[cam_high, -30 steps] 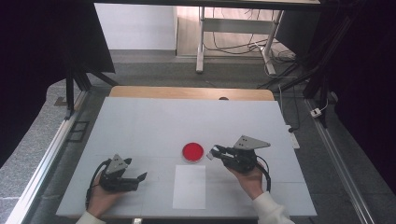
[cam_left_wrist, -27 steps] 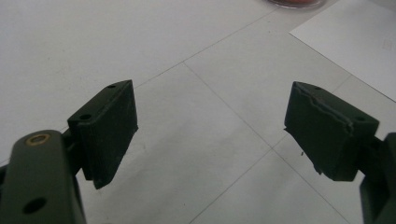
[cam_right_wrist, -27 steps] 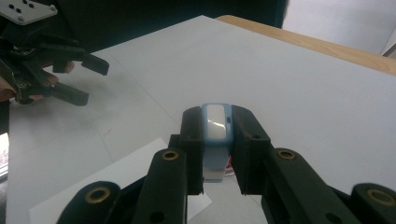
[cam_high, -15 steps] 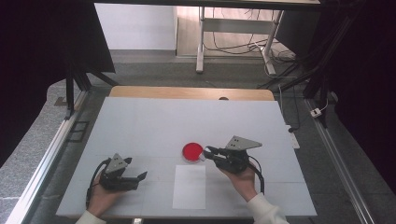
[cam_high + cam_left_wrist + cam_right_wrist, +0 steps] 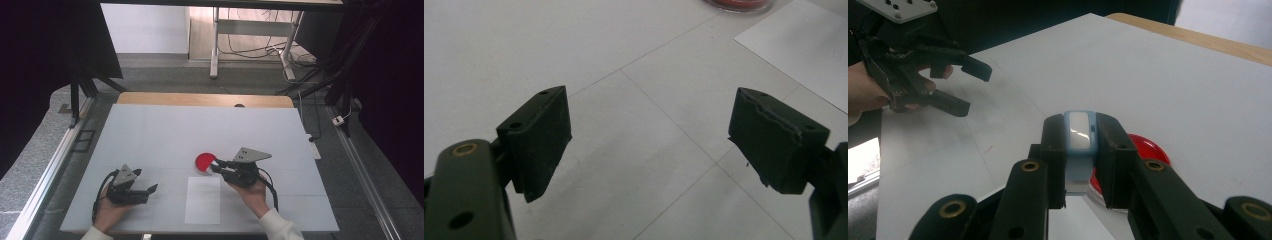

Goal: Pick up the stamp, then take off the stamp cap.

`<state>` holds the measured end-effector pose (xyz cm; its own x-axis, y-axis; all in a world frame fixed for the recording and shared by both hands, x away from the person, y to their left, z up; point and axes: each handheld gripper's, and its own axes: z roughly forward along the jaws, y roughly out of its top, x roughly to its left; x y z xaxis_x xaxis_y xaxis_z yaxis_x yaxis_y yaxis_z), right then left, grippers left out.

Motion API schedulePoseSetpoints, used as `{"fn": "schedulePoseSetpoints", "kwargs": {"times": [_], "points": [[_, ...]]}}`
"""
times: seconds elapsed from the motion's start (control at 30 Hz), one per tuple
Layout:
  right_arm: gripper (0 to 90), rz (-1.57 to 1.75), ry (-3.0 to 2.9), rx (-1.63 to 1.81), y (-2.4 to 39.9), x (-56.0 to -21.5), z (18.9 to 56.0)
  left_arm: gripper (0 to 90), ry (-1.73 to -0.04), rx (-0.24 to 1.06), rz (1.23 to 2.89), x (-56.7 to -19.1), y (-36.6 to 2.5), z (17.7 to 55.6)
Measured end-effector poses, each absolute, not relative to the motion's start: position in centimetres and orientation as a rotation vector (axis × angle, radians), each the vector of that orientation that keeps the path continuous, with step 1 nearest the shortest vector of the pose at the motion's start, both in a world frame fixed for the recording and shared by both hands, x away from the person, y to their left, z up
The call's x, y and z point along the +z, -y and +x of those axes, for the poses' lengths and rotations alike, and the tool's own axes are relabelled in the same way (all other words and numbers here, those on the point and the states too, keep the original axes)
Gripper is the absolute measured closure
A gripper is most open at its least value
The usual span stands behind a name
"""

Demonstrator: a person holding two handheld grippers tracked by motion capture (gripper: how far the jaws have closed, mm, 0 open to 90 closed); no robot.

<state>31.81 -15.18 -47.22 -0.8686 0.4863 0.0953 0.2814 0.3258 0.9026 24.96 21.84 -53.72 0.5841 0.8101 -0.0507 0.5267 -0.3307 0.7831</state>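
While my right gripper (image 5: 1080, 165) is clamped on a small pale-blue block (image 5: 1079, 145) with a white face, the thing I am carrying it toward, the red dish (image 5: 204, 161), lies directly under and just ahead of my jaw tips. In the high view the right gripper (image 5: 216, 165) points left across the white table (image 5: 150, 135), its tips at the dish's right edge, so the coming move turns on a short reach along that same line. The block stands with its long axis upright between the pads, its white face turned up toward the camera. My right hand (image 5: 252, 192) is much the nearer; my left gripper (image 5: 150, 190) rests well apart at the table's near left side, jaws spread and gripping nothing.

From above, the block is too small to make out between the jaws, though that view gives the layout: dish near the table's middle, a white sheet of paper (image 5: 202, 200) just on my side of it. The right gripper view shows the block itself and the red dish (image 5: 1148, 150) partly hidden behind the right-hand jaw. Looking along my left gripper (image 5: 649, 135), I see bare table between the open jaws, with the dish's rim (image 5: 739, 5) and a corner of the paper (image 5: 804, 45) at the far top edge.
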Motion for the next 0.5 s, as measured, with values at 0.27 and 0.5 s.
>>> {"fn": "schedulePoseSetpoints", "kwargs": {"times": [0.27, 0.5], "points": [[74.8, 0.699, -2.389, 1.568, 15.08, -47.13, 31.66, 17.5, -1.06, 0.456, 2.013, -53.61, -21.86, 24.81], [74.8, 0.698, -2.377, 1.577, 15.12, -47.0, 31.59, 17.4, -1.053, 0.465, 2.0, -53.19, -21.7, 24.65]]}}
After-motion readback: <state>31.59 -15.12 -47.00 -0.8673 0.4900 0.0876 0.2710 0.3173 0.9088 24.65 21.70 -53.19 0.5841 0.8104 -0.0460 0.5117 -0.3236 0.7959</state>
